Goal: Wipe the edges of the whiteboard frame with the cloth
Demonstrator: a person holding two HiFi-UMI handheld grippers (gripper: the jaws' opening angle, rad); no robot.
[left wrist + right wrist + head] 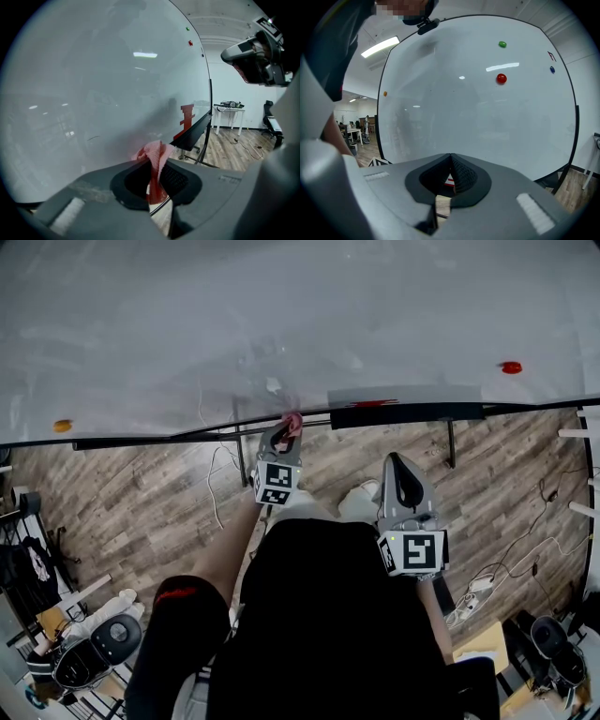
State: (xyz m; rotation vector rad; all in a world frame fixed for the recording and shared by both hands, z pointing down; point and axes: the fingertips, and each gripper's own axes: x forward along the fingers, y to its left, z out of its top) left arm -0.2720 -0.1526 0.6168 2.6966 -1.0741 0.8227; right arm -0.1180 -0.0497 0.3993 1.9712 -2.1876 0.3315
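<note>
Two hand-held grippers in play. Our left hand-held gripper is clenched on the cloth: pink-red, bunched, with a tuft sticking out past the tips. It sits at the bottom edge of the whiteboard, on the dark frame. Our right hand-held gripper is clenched on nothing and held back from the board. The tray on the frame carries one red item; we can't tell what it is. Whether the cloth actually touches the frame is hard to make out.
</note>
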